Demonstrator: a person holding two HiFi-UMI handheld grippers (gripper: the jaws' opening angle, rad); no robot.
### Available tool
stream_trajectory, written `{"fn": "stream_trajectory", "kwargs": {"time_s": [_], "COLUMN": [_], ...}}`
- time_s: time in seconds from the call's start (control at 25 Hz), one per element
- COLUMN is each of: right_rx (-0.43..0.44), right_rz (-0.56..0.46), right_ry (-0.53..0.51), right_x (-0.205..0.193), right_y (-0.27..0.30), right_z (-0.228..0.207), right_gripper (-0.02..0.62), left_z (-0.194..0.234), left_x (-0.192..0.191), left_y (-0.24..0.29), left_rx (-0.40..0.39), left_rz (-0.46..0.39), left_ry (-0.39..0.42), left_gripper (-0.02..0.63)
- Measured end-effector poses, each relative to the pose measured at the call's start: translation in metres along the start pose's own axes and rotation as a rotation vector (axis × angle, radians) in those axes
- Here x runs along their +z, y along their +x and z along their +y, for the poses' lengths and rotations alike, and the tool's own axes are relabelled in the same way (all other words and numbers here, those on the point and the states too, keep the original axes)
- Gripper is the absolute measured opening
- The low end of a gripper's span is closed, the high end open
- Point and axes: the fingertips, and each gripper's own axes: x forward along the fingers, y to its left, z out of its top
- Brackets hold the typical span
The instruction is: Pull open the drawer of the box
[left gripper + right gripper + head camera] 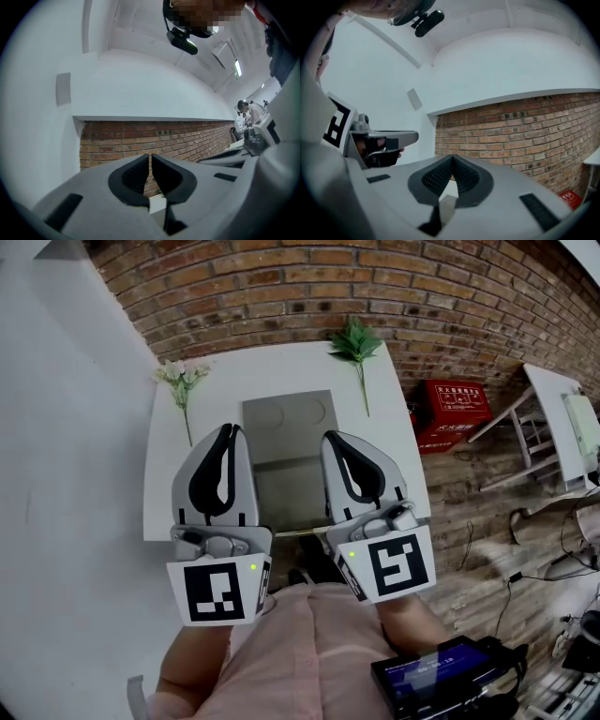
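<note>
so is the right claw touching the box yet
Apart. The right gripper view shows the right claw shut on nothing, with only brick wall beyond its tips; the box is nowhere at them.

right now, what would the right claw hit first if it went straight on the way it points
Probably the brick wall: the shut right claw aims at it, with nothing showing between. Depth is unclear.

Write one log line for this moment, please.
left tool: shut, empty | right tool: shut, empty | grey box: on white table, untouched
</note>
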Motion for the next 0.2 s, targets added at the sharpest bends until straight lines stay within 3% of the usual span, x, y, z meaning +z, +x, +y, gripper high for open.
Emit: {"fn": "stream_trajectory", "kwargs": {"time_s": [0.2], "right_rx": [0.0], "right_rz": [0.0], "right_ry": [-0.003], "right_x": [-0.0033], "right_y": [0.0001], "right_z": [0.001], "right_gripper": [0.003], "left_z": [-0.003], "left_x": [-0.0043], "left_y": [0.0009], "left_rx": [-0.008], "left_rz": [0.008], "left_ry": [-0.016], "left_gripper": [0.02]}}
